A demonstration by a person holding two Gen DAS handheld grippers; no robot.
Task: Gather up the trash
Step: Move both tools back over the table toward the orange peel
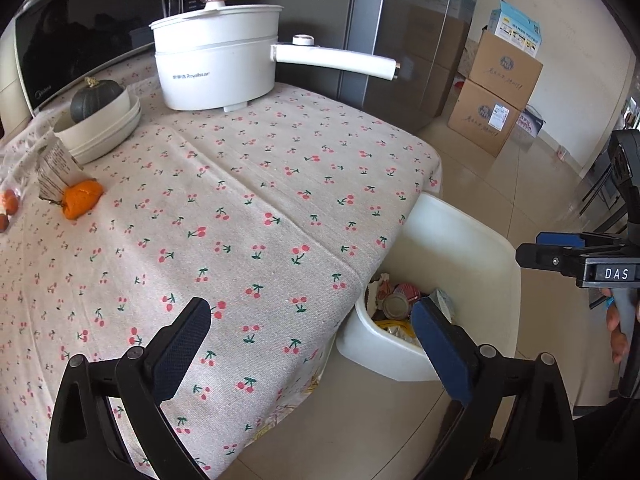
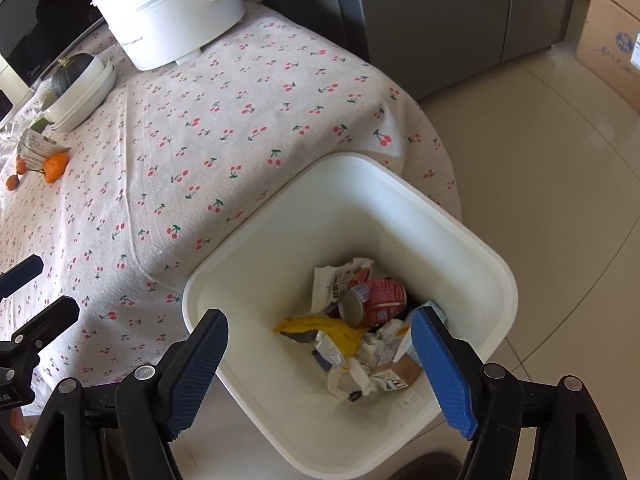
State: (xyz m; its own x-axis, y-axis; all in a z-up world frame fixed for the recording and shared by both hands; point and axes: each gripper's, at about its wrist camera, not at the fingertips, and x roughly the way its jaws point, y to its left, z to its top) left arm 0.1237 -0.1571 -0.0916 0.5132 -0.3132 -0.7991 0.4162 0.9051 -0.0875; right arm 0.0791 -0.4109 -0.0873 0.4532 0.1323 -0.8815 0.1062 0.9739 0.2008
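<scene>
Hovering above the white bin (image 2: 472,240), the right gripper (image 2: 320,364) has its jaws spread wide with nothing between them. That fits a position directly over the opening, where anything let go would fall in. The bin stands on the floor, tucked against the near edge of the cherry-print surface (image 2: 192,128), likely so trash needs only a short carry. Inside lie a red can (image 2: 380,300), a banana peel (image 2: 324,328) and crumpled wrappers (image 2: 360,364).

The left gripper (image 1: 312,346) is also wide open and empty, held over the near edge of the surface. Remaining trash sits far off at the left edge: orange peel (image 1: 82,198) and a torn packet (image 1: 56,168) touching it, in front of 2 stacked bowls (image 1: 104,128) holding a dark squash (image 1: 94,98). A white pot (image 1: 216,60) stands at the far edge.
</scene>
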